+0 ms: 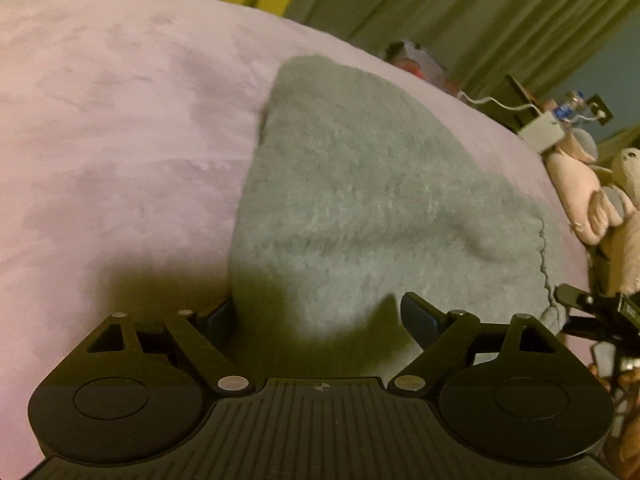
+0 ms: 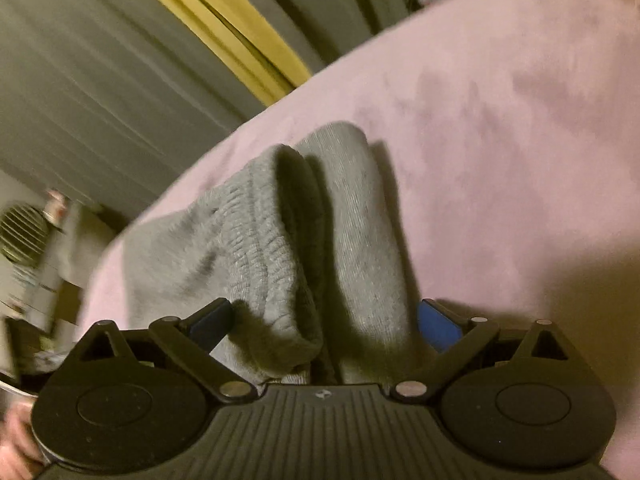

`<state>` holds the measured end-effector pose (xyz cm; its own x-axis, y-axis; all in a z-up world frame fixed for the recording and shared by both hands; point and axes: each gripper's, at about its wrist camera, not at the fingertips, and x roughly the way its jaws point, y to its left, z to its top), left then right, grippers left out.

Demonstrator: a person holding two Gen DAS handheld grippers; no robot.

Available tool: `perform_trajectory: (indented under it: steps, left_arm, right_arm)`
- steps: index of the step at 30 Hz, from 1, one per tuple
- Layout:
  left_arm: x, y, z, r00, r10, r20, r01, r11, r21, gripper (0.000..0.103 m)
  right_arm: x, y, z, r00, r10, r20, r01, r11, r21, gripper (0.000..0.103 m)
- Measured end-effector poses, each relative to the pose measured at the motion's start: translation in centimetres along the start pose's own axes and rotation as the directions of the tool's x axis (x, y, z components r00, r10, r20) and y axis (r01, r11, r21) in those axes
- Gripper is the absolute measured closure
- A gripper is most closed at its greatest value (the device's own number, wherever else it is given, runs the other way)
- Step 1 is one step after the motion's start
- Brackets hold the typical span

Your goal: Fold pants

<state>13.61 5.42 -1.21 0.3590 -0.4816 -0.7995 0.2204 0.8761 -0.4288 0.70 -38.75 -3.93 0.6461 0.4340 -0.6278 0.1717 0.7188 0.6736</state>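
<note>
The grey pants (image 1: 360, 200) lie folded on a pink bedspread (image 1: 120, 140), filling the centre and lower right of the left wrist view, their fleecy surface running from a rounded far end near the upper middle down to the bottom of the frame; the left gripper (image 1: 316, 320) hangs over the near edge of the cloth with its jaws spread wide, the left finger at the pants' left border and the right finger over the fabric, neither pad pressing on anything that shows; a seam runs down the right side of the garment, and beyond it, at the right edge of the frame, sit pale plush toys (image 1: 592, 184) and part of the right gripper (image 1: 592, 308); olive curtains (image 1: 480, 8) hang across the top. In the right wrist view the pants (image 2: 260, 240) sit in the centre and lower left, the ribbed waistband (image 2: 256, 232) folded over a smoother layer, with a dark crease between them; the right gripper (image 2: 324, 320) has its jaws released and standing wide on either side of the bundle, the blue pads clear of the cloth; the bedspread (image 2: 500, 140) fills the right half, the curtains (image 2: 80, 80) the upper left.
</note>
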Motion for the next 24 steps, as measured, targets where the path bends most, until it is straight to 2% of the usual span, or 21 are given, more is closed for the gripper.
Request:
perform_trajectory:
  steps: [3,5,8,10,11,12,13,15,17,18,19,20,21,22,23,24]
  left_arm:
    - [1.5,0.2,0.7,0.999,-0.03,-0.034,0.031,0.999,0.025,0.009]
    - [2.1,0.4,1.3,0.994,-0.095,-0.05,0.096,0.995,0.009,0.008]
    - [2.6,0.9,2.0,0.983,-0.17,-0.068,0.169,0.985,-0.022,0.008]
    - [2.7,1.2,2.1,0.971,-0.231,-0.056,0.229,0.973,-0.039,0.01]
    - [2.9,1.5,2.0,0.965,-0.256,-0.05,0.253,0.966,-0.05,0.015]
    - [3.4,1.7,2.0,0.966,-0.254,-0.052,0.252,0.967,-0.049,0.021]
    - [3.9,1.7,2.0,0.972,-0.226,-0.063,0.223,0.974,-0.04,0.024]
    - [4.7,1.4,2.2,0.973,-0.218,-0.078,0.218,0.976,-0.01,0.018]
    - [5.3,0.7,2.5,0.967,-0.233,-0.099,0.231,0.972,-0.029,0.003]
    - [5.5,0.3,2.7,0.97,-0.221,-0.103,0.218,0.975,-0.042,0.002]
    - [5.7,-0.2,2.8,0.975,-0.195,-0.103,0.191,0.98,-0.046,0.002]
    - [5.7,-0.7,2.7,0.981,-0.169,-0.093,0.166,0.985,-0.037,0.007]
    - [5.4,-1.5,2.6,0.989,-0.127,-0.076,0.127,0.992,-0.005,0.023]
    - [5.0,-2.1,2.4,0.995,-0.076,-0.06,0.079,0.996,0.042,0.032]
    - [4.7,-2.5,2.2,0.997,-0.061,-0.044,0.064,0.996,0.063,0.045]
    - [4.1,-2.6,2.2,0.998,-0.062,-0.024,0.064,0.996,0.061,0.057]
  right_arm:
    - [1.3,-0.8,0.0,0.996,0.083,-0.03,-0.084,0.996,-0.008,0.004]
    - [1.9,-0.7,0.1,0.992,0.122,-0.041,-0.124,0.991,-0.045,0.004]
    - [2.6,-1.0,0.8,0.983,0.177,-0.054,-0.178,0.984,-0.02,0.004]
    - [2.6,-1.0,1.0,0.976,0.214,-0.04,-0.214,0.977,-0.01,0.004]
    - [2.8,-0.8,1.1,0.978,0.205,-0.041,-0.206,0.978,-0.026,0.006]
    - [3.2,-0.4,1.1,0.982,0.182,-0.049,-0.184,0.981,-0.057,0.017]
    - [3.6,-0.3,1.1,0.985,0.166,-0.057,-0.17,0.983,-0.074,0.021]
    - [4.3,0.1,1.3,0.983,0.173,-0.062,-0.176,0.982,-0.063,0.019]
    - [4.7,0.5,1.6,0.984,0.165,-0.069,-0.17,0.983,-0.073,0.014]
    - [5.1,1.1,1.6,0.984,0.162,-0.073,-0.167,0.983,-0.076,0.007]
    - [5.4,1.5,1.7,0.987,0.147,-0.07,-0.152,0.985,-0.081,0.005]
    - [5.5,2.2,1.6,0.992,0.107,-0.06,-0.112,0.99,-0.09,0.006]
    - [5.4,2.9,1.3,0.997,0.059,-0.046,-0.064,0.993,-0.102,0.014]
    - [5.2,3.5,1.1,0.999,0.006,-0.032,-0.01,0.993,-0.122,0.032]
    - [4.9,4.1,0.9,0.999,-0.028,-0.025,0.023,0.988,-0.15,0.037]
    - [4.5,4.6,0.7,1.0,-0.026,-0.016,0.023,0.987,-0.156,0.039]
